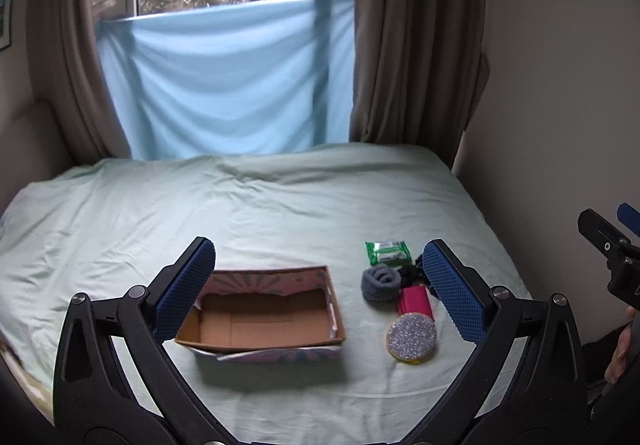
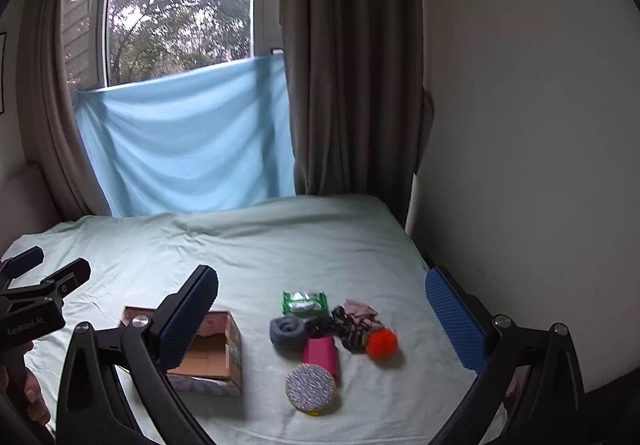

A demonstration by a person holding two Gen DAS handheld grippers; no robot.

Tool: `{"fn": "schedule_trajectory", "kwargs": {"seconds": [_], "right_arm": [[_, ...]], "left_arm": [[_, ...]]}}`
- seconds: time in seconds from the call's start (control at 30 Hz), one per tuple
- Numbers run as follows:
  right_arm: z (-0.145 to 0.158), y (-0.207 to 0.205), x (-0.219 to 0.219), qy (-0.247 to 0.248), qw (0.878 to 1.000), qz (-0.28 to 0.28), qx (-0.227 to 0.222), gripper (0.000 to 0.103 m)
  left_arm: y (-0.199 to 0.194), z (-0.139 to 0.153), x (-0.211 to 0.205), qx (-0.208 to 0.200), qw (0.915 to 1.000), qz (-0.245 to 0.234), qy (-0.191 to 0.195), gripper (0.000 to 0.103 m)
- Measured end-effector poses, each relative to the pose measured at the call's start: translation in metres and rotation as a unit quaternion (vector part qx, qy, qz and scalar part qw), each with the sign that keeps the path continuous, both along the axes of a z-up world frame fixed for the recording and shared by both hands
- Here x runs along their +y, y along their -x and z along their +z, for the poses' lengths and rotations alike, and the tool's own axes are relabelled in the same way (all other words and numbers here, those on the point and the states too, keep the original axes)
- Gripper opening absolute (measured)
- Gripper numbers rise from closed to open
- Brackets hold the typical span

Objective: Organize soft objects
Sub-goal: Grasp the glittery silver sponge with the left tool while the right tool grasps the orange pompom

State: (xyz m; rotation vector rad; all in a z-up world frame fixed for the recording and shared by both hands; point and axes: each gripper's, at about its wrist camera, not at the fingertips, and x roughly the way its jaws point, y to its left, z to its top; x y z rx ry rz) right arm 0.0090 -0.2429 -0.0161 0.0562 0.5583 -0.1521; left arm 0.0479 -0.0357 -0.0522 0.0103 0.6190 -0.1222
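An open box sits on the bed, empty, plainly meant to take the soft things. They lie bunched just right of the box: grey roll, green packet, pink block, glitter sponge, patterned cloth and orange pom-pom. The left gripper hangs above the box, the right gripper above the pile; both with jaws spread wide, holding nothing. Sorting looks not yet begun.

Pale green bed sheet; brown cardboard box; orange pom-pom; pink block; grey sock roll; glittery silver sponge; green packet.
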Motion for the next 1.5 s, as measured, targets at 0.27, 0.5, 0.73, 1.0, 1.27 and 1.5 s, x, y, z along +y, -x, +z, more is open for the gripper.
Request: {"fn": "schedule_trajectory", "kwargs": {"seconds": [0.27, 0.5, 0.73, 1.0, 1.27, 1.5], "right_arm": [[-0.067, -0.028, -0.066, -0.001, 0.999, 0.024, 0.044, 0.103], [-0.154, -0.070, -0.117, -0.005, 0.995, 0.053, 0.090, 0.103], [-0.251, -0.113, -0.144, 0.006, 0.987, 0.104, 0.122, 0.103], [-0.333, -0.147, -0.154, 0.008, 0.979, 0.138, 0.150, 0.099], [-0.387, -0.180, -0.156, 0.014, 0.969, 0.178, 0.174, 0.077], [-0.409, -0.192, -0.157, 0.006, 0.963, 0.188, 0.191, 0.062]], "left_arm": [[-0.014, -0.088, -0.081, 0.061, 0.9980, -0.017, 0.004, 0.103], [-0.030, -0.185, -0.152, 0.105, 0.9938, -0.031, -0.021, 0.103], [-0.055, -0.285, -0.183, 0.163, 0.9859, -0.025, -0.030, 0.103], [-0.075, -0.359, -0.195, 0.213, 0.9758, -0.026, -0.044, 0.103], [-0.089, -0.403, -0.210, 0.243, 0.9674, -0.038, -0.060, 0.102], [-0.102, -0.415, -0.211, 0.263, 0.9608, -0.054, -0.068, 0.095]]}}
